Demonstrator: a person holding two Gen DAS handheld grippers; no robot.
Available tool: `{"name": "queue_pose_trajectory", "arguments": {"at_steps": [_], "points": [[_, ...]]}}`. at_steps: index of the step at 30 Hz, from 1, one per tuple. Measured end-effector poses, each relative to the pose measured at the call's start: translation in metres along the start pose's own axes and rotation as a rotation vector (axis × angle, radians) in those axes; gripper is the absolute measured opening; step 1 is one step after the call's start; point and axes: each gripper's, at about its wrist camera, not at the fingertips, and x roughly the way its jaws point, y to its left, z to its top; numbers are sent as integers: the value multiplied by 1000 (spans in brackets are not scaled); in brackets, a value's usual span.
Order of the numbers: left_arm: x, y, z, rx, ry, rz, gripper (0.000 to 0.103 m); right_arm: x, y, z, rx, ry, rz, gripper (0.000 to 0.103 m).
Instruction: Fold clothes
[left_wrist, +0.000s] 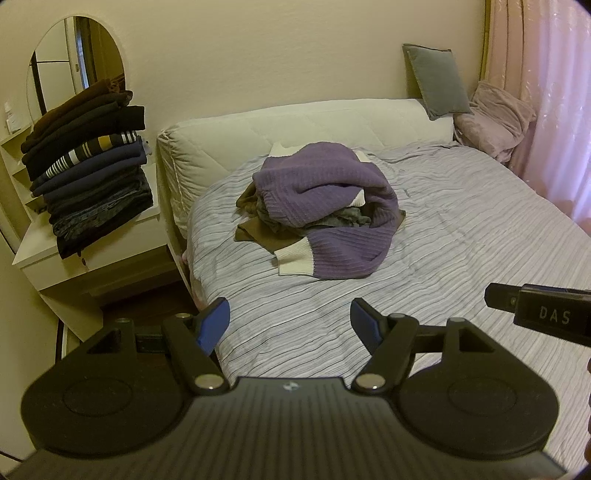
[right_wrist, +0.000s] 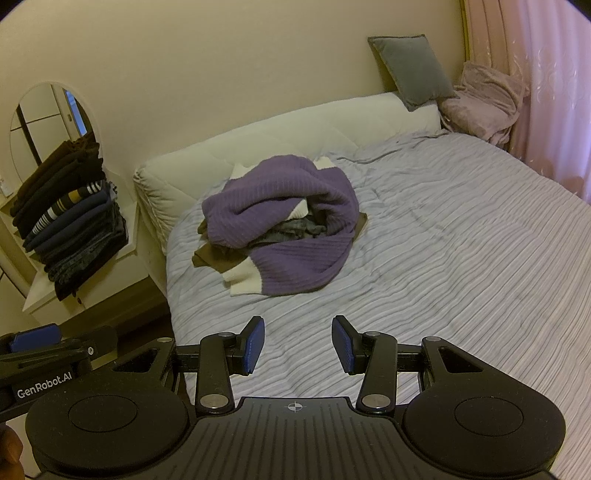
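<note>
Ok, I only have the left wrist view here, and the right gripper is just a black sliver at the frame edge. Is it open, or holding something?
Observer: Open. The right wrist view shows the right gripper with its blue pads apart and nothing between them, over the striped bedding.
Operator: Any lettering on the left gripper's side? I can't see that from its own camera.
Observer: Yes. In the right wrist view the side of the left gripper reads GenRobot.AI.

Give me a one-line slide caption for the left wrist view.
Open left gripper faces a purple sweater heaped on the striped bed.
</note>
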Motion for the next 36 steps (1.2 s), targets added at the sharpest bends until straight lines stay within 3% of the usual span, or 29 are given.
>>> {"name": "queue_pose_trajectory", "arguments": {"at_steps": [24,36], "points": [[-6,6,4,8,-4,-19,69,-5,3,-6,12,-17,-14,45],[13,14,12,11,22,-33,69,10,9,-3,24,5,-27,45]]}}
